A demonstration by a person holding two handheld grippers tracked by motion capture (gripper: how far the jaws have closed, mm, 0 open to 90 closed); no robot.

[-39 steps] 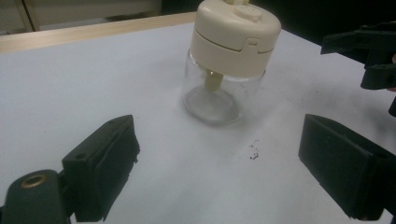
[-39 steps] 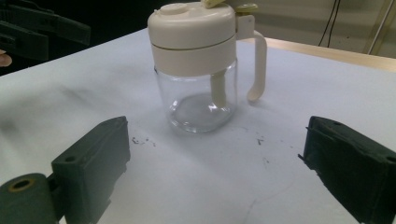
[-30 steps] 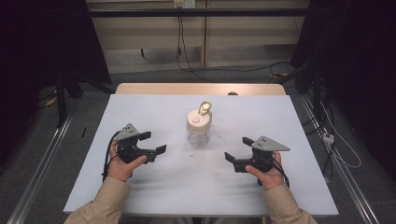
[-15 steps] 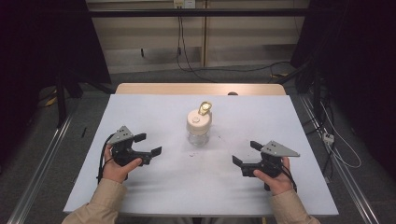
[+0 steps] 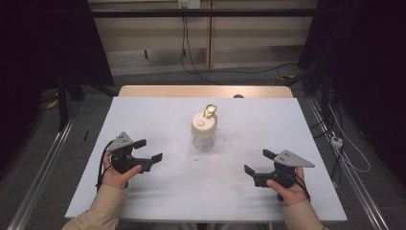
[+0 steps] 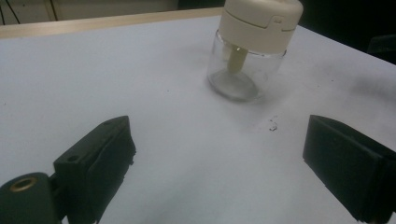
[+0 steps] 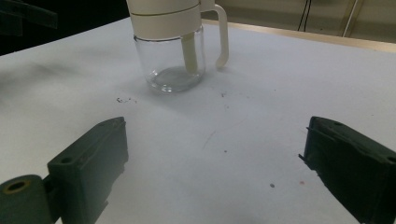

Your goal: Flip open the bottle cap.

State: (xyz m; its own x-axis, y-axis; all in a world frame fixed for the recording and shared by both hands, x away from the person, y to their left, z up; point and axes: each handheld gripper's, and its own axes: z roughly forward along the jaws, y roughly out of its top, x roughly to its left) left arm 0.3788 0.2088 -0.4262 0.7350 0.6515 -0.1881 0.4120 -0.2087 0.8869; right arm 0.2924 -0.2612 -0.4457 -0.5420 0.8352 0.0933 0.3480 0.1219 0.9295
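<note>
A small clear glass jar (image 5: 203, 136) with a cream lid and a cream handle stands upright in the middle of the white table (image 5: 158, 115); a gold tab sticks up behind its lid. The jar (image 6: 247, 51) looks empty, with a cream tube running down inside it. My left gripper (image 5: 148, 150) rests low at the table's left, open, its jaws pointing toward the jar with nothing between them. At the right, nearer the front edge, my right gripper (image 5: 258, 161) is open and empty too. The jar (image 7: 170, 46) lies well ahead of both.
Small dark specks (image 5: 196, 158) dot the table in front of the jar. A wooden strip (image 5: 206, 91) runs along the far edge. Cables lie on the floor behind and at the right, and metal rails flank the table on both sides.
Both hands have drawn their grippers back toward the front edge and slightly outward, away from the jar. The jar has not moved, and both grippers stay open.
</note>
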